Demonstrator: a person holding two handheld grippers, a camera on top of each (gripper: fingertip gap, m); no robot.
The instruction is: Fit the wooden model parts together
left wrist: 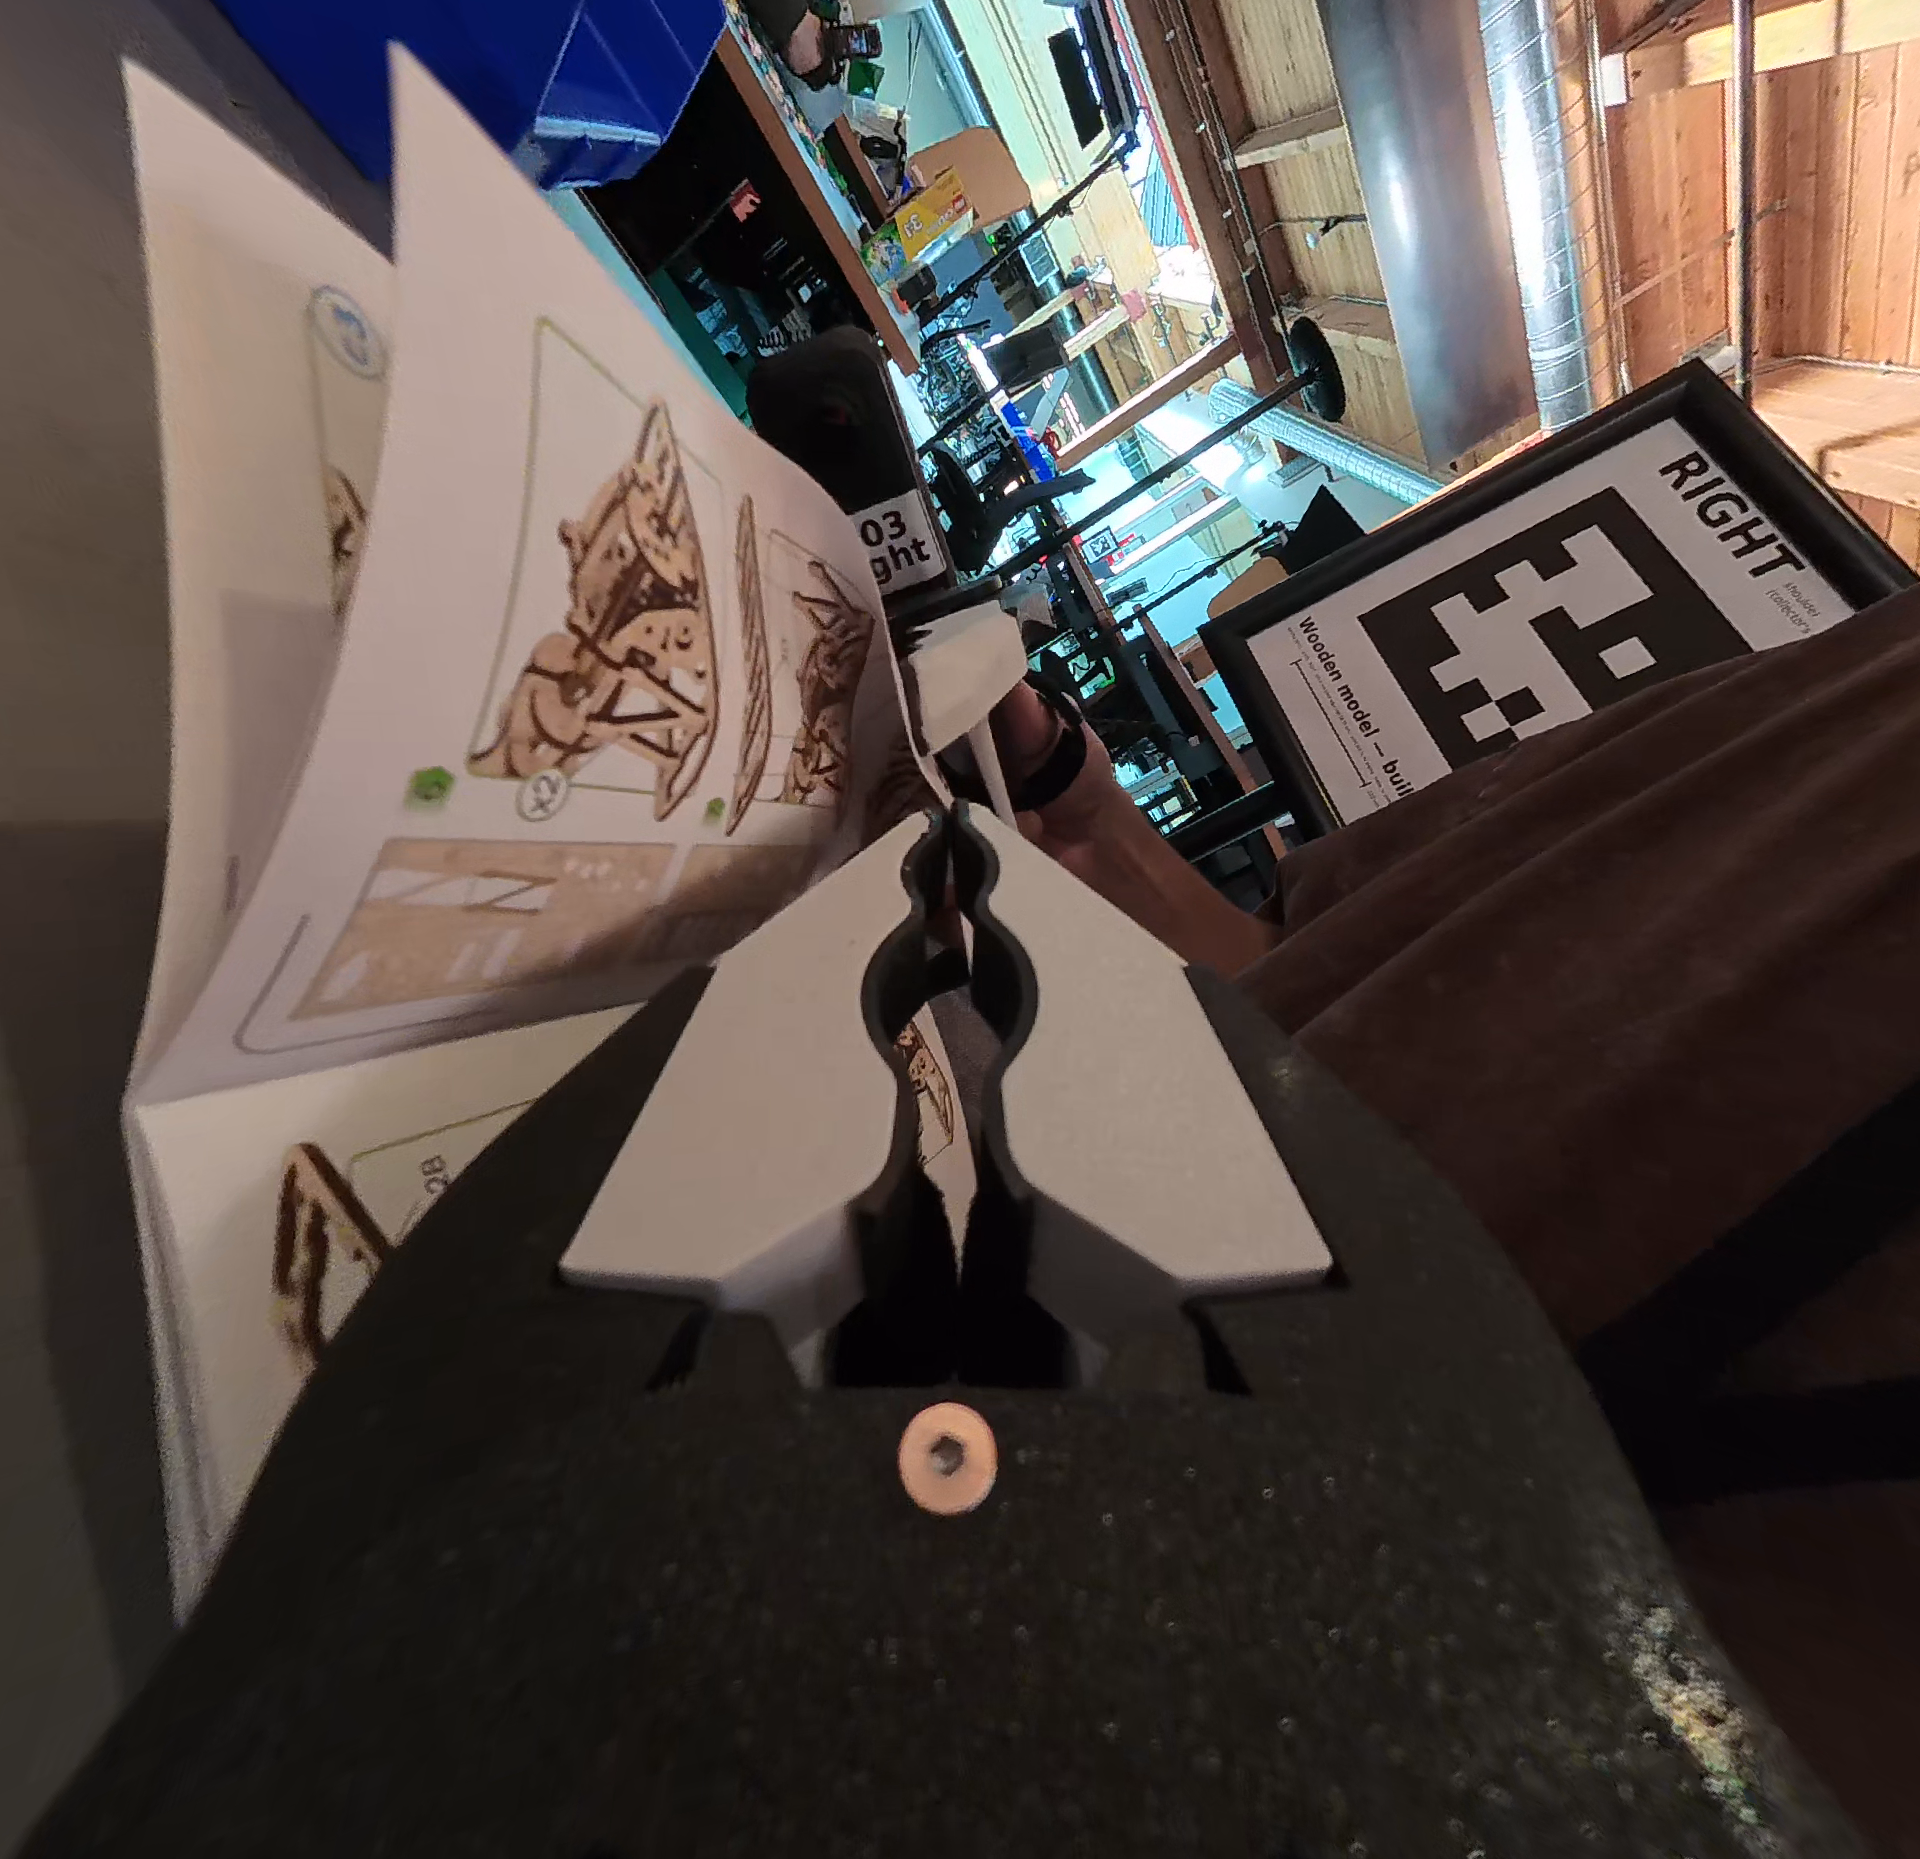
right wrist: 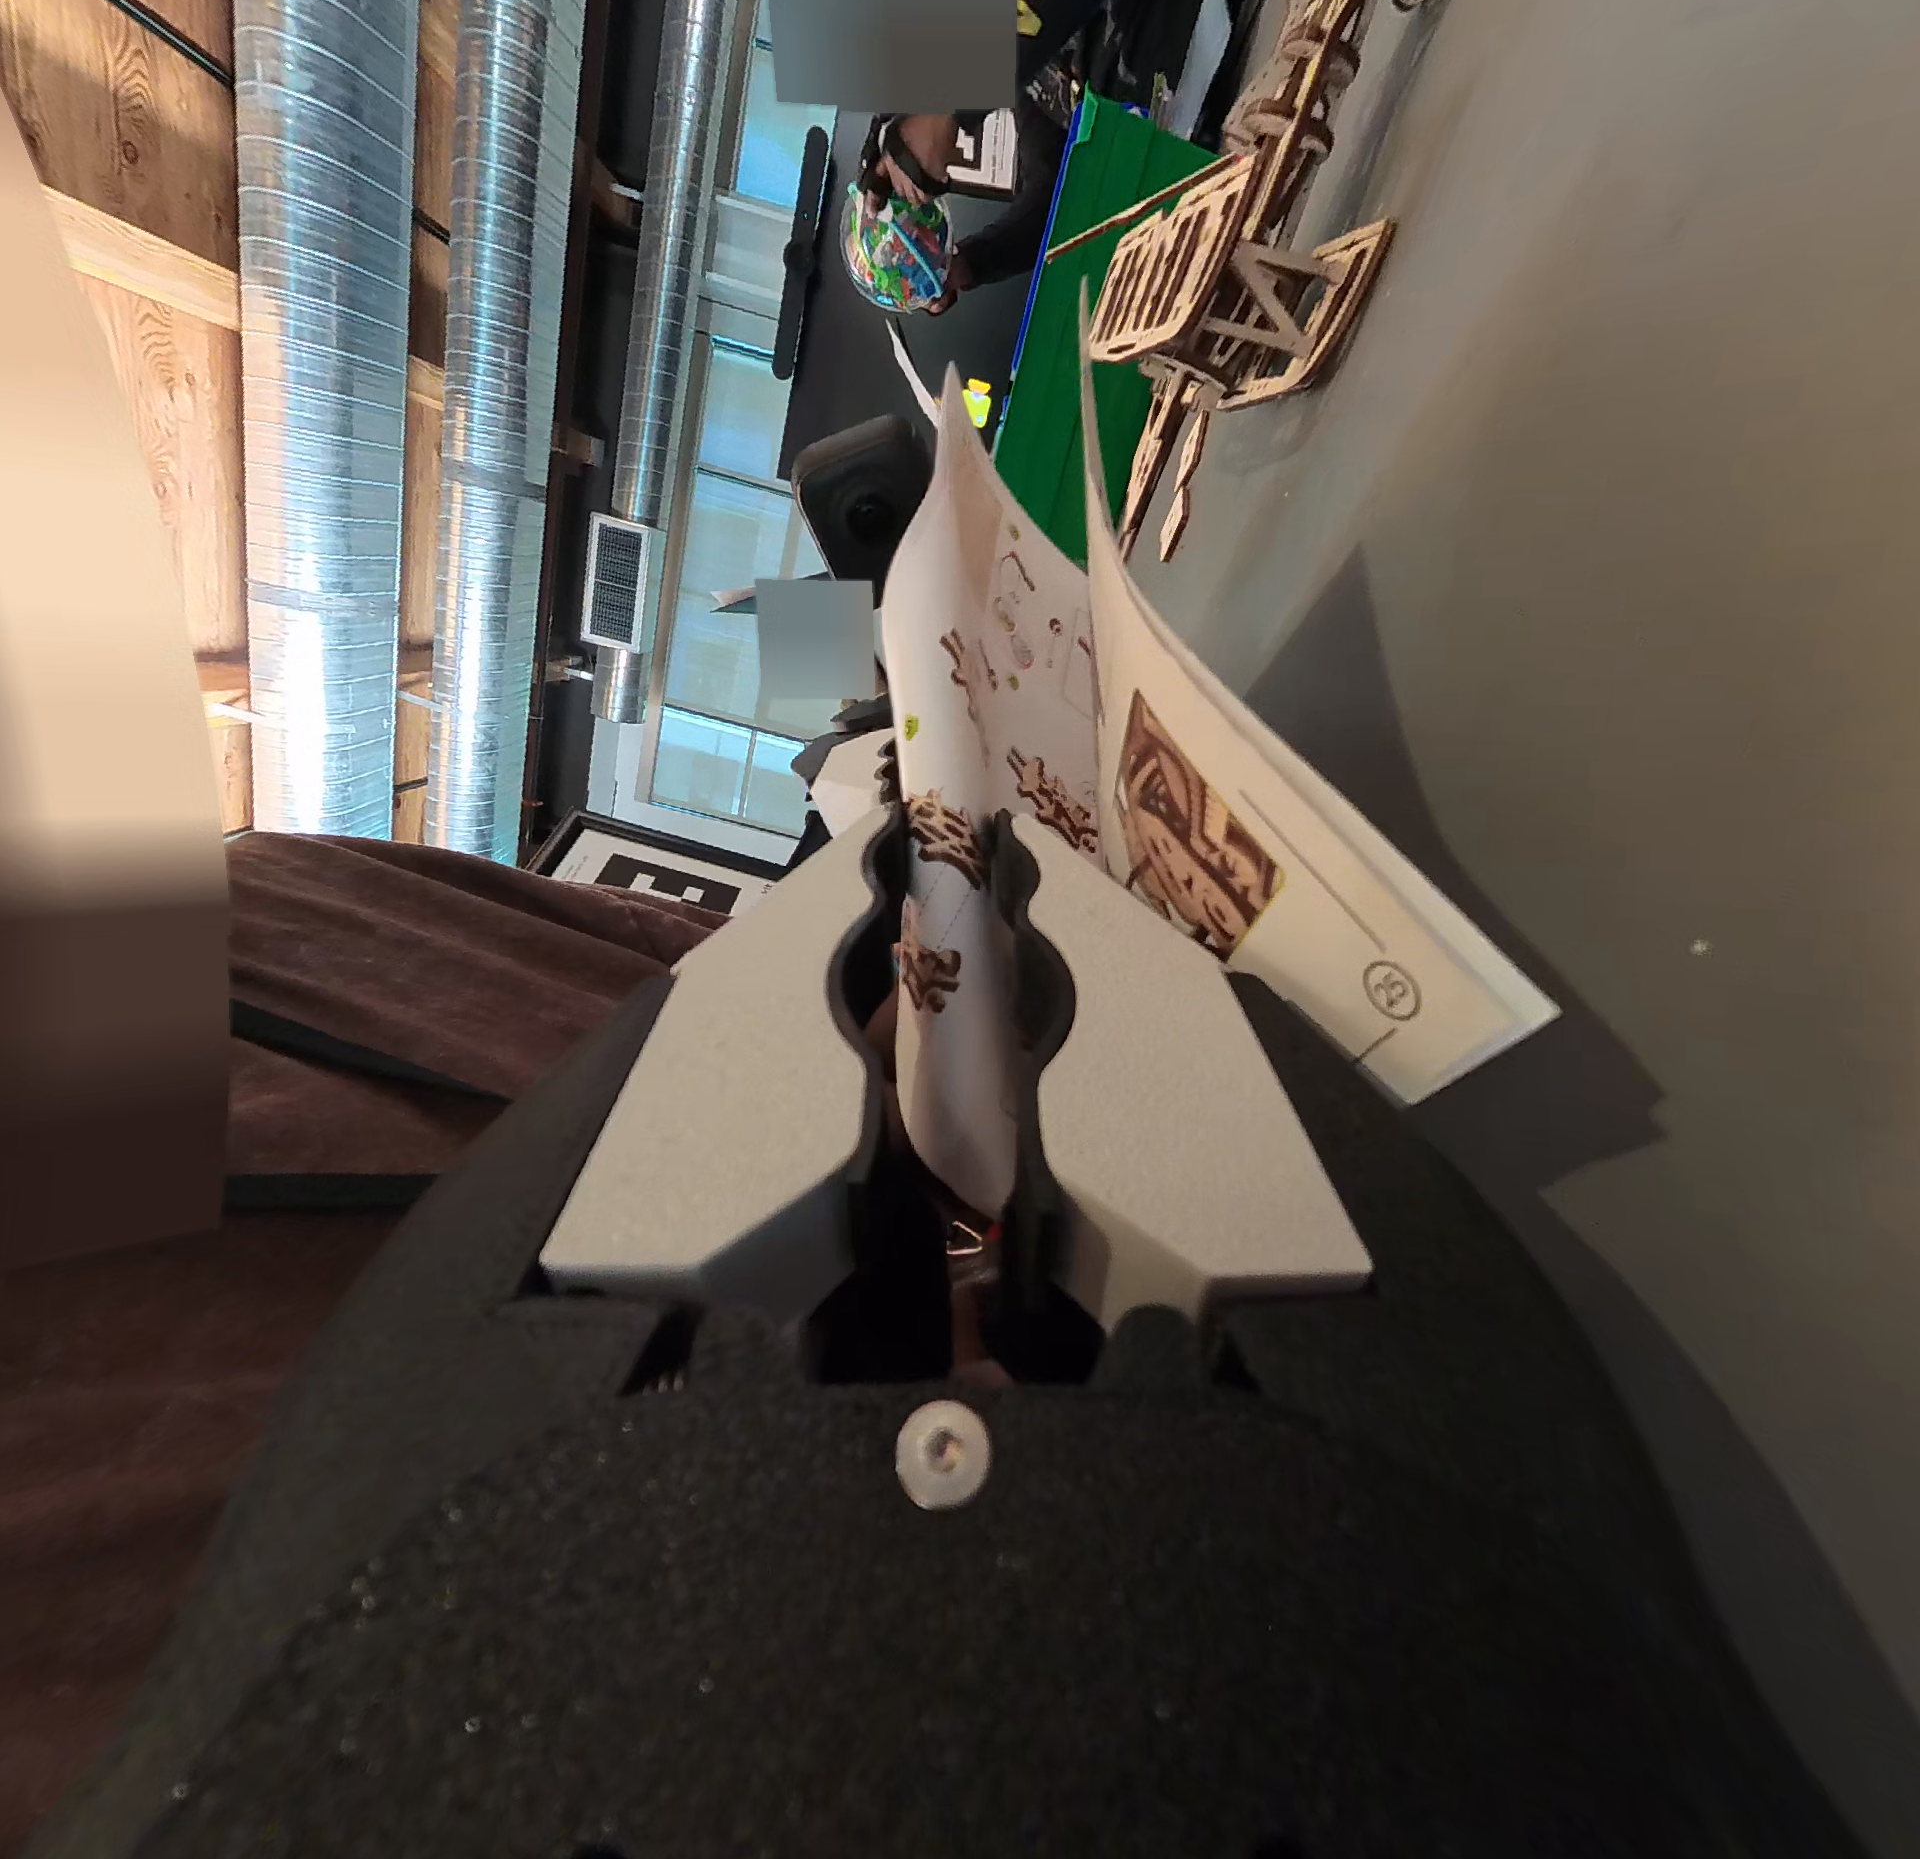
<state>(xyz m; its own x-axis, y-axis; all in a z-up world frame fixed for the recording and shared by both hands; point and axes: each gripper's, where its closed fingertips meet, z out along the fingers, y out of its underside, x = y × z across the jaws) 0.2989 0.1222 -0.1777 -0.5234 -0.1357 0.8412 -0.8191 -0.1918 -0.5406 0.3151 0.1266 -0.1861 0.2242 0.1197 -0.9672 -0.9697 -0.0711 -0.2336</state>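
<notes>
Paper booklet page (right wrist: 951, 936) pinched btwn right gripper (right wrist: 945, 833) tips, frame centre; left gripper (left wrist: 951, 822) pressed together on page edge (left wrist: 982, 760); wooden model (right wrist: 1236, 282) upper right.

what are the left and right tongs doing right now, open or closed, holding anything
Left tongs: closed, tips pinching the edge of an instruction booklet page.
Right tongs: closed on a page of the same booklet.

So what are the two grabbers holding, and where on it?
Both pinch pages of the paper instruction booklet. The right hand-held gripper grips one page by its edge; the left hand-held gripper is shut on a page edge too. Neither holds the wooden model.
</notes>
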